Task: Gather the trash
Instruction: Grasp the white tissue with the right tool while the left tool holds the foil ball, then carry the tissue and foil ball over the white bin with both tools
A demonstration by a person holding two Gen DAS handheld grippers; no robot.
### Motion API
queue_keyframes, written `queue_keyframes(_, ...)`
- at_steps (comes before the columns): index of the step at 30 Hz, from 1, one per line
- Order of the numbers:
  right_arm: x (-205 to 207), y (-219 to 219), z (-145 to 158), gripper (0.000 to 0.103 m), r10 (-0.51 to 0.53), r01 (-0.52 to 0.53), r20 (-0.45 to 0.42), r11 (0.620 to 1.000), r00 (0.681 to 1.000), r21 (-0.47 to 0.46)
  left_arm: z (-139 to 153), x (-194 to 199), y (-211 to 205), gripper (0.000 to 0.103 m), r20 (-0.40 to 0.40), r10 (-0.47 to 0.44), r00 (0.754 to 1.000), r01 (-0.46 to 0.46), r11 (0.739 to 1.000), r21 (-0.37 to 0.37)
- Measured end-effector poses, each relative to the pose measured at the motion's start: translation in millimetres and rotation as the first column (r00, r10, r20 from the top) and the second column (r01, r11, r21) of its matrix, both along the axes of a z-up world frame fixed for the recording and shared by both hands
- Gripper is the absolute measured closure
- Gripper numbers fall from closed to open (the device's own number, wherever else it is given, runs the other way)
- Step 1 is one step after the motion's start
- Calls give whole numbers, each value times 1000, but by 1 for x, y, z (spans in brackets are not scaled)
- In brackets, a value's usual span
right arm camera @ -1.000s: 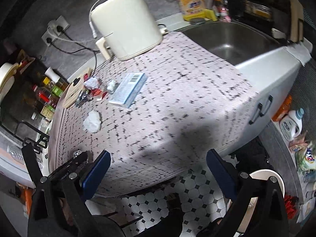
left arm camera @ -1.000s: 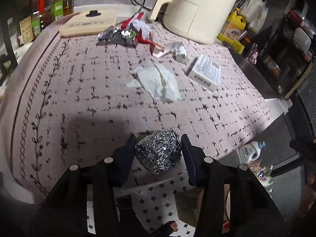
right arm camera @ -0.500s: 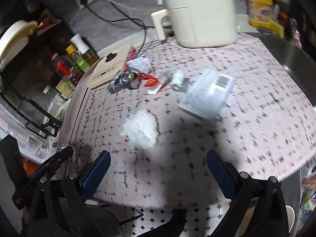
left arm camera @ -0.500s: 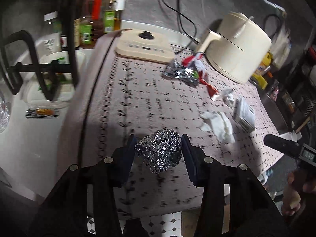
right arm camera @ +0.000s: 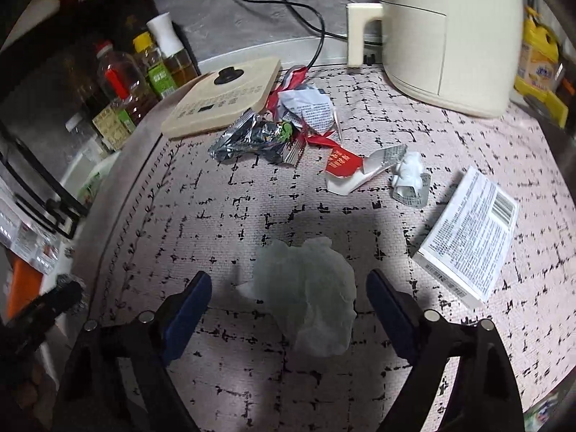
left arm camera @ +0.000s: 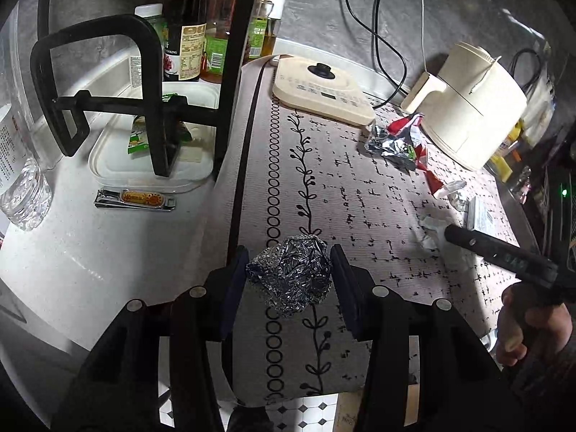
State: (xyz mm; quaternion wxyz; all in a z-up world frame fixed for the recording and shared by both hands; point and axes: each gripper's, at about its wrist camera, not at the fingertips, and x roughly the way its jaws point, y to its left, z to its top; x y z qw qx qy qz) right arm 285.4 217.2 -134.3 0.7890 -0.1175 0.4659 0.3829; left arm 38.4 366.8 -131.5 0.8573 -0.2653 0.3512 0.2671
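My left gripper (left arm camera: 289, 273) is shut on a crumpled ball of foil (left arm camera: 291, 273), held above the patterned mat's left border. In the right wrist view a crumpled white tissue (right arm camera: 309, 288) lies on the mat between the fingers of my right gripper (right arm camera: 288, 288); its jaws are closing and the pads stand clear of the tissue. Farther back lie a silver snack wrapper (right arm camera: 255, 136), red and white wrappers (right arm camera: 338, 160), a small blister scrap (right arm camera: 410, 180) and a white printed box (right arm camera: 468, 237). The right gripper's finger (left arm camera: 496, 252) and a hand (left arm camera: 529, 327) show at the left view's right edge.
A cream air fryer (right arm camera: 450, 36) and a flat cream appliance (right arm camera: 223, 97) stand at the back of the mat (right arm camera: 252, 216). Bottles (right arm camera: 144, 72) line the wall on the left. A black rack (left arm camera: 151, 100), a white container (left arm camera: 151, 165) and nail clippers (left arm camera: 135, 199) sit on the white counter.
The left gripper carried the foil ball leftward to the mat's left border. The right gripper swung in from the counter's edge and came down over the tissue, its jaws narrowing.
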Motion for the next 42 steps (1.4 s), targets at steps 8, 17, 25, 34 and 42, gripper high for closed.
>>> queue_keyframes(8, -1, -5, -7, 91, 42, -43, -24, 998, 999, -39, 2, 3, -6, 56, 6, -11, 1000, 11, 1000, 2)
queue_keyframes(17, -8, -56, 24, 93, 14, -13, -19, 999, 1000, 41, 16, 15, -34, 56, 49, -50, 998, 50, 999, 6)
queue_keyframes(25, -11, -138, 46, 93, -87, 89, -28, 993, 996, 79, 28, 50, -90, 56, 95, -174, 980, 173, 985, 15)
queue_keyframes(34, -11, -249, 48, 93, -258, 260, -42, 963, 965, 73, 29, 99, -179, 56, 97, -365, 926, 366, 930, 6)
queue_keyframes(42, -17, -346, 41, 93, -411, 416, -66, 907, 909, 71, 29, 127, -260, 56, 89, -508, 857, 509, 861, 9)
